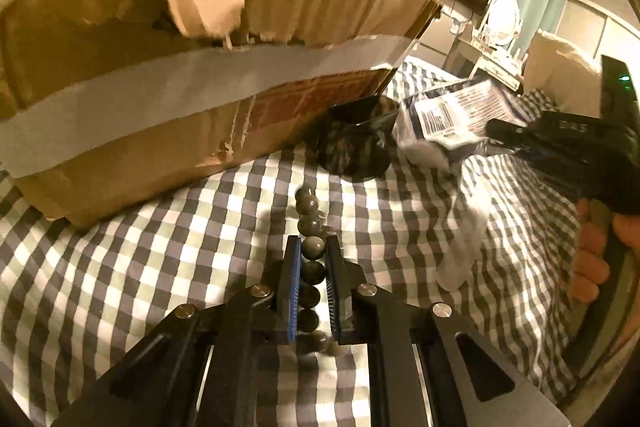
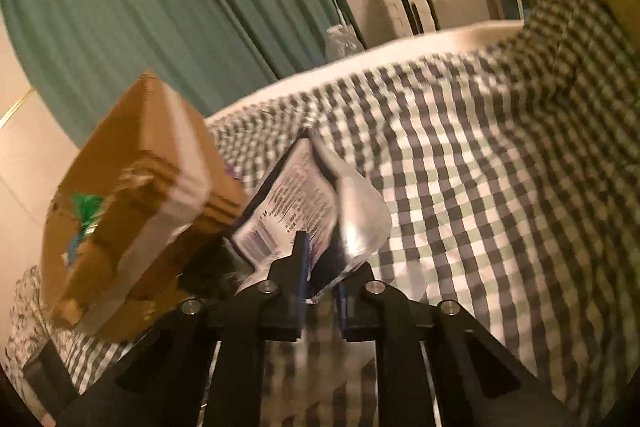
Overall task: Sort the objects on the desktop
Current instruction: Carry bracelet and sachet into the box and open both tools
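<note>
A bead bracelet (image 1: 310,227) of dark round beads lies in a line on the checked cloth (image 1: 160,259). My left gripper (image 1: 313,247) is shut on the bracelet, its blue pads (image 1: 295,267) pressing beads from both sides. My right gripper (image 2: 320,255) is shut on a white and blue printed packet (image 2: 304,203) and holds it above the cloth, next to the cardboard box (image 2: 128,195). In the left wrist view the packet (image 1: 452,107) and right gripper (image 1: 520,135) show at the right. The large torn cardboard box (image 1: 180,67) with a white tape strip stands behind the bracelet.
A dark patterned cup (image 1: 356,143) stands beside the box's right corner. A white cloth or paper (image 1: 464,211) lies under the packet. A person's fingers (image 1: 592,259) hold the right tool. Teal curtains (image 2: 140,7) and furniture stand beyond the bed.
</note>
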### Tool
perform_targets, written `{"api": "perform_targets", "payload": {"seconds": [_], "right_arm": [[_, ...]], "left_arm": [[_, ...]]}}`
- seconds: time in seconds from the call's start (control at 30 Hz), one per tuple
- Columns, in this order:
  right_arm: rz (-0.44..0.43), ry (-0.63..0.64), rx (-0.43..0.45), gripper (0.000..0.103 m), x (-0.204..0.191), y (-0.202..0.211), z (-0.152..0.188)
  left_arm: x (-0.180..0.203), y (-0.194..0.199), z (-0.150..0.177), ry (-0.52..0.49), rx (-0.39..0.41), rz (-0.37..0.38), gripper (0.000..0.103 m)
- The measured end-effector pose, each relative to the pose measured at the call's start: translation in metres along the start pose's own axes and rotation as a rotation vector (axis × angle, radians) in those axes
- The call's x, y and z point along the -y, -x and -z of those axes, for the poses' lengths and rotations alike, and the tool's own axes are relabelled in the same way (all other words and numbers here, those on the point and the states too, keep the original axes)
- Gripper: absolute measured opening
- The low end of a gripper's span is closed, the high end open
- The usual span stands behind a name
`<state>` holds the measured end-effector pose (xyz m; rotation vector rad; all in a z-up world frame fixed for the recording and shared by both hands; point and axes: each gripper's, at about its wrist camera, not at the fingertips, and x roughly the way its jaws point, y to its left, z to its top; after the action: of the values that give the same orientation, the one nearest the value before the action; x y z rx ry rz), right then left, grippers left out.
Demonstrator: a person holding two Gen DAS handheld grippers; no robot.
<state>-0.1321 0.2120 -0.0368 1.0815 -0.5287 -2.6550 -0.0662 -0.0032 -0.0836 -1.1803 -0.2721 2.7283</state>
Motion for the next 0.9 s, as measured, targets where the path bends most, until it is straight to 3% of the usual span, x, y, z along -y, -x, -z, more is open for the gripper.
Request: {"api": "perform_targets", "payload": {"seconds": [0.23, 0.43, 0.73, 0.9], "right_arm": [[0.028, 0.098, 0.056, 0.007, -0.026, 0.062, 0.023], [0.031, 0.166, 0.057, 0.007, -0.036, 0.086, 0.031], [0.037, 0.206, 0.067, 0.007, -0.055, 0.123, 0.039], [0.023, 0.239, 0.094, 0.007, -0.07, 0.142, 0.035]], "left_arm": [[0.005, 0.028, 0.001, -0.001, 0.041, 0.029, 0.011], [0.008, 0.051, 0.004, 0.012, 0.068, 0.049, 0.011], [0.021, 0.105, -0.003, -0.029, 0.18, 0.057, 0.011], [0.029, 0.127, -0.015, -0.067, 0.216, 0.019, 0.011]]}}
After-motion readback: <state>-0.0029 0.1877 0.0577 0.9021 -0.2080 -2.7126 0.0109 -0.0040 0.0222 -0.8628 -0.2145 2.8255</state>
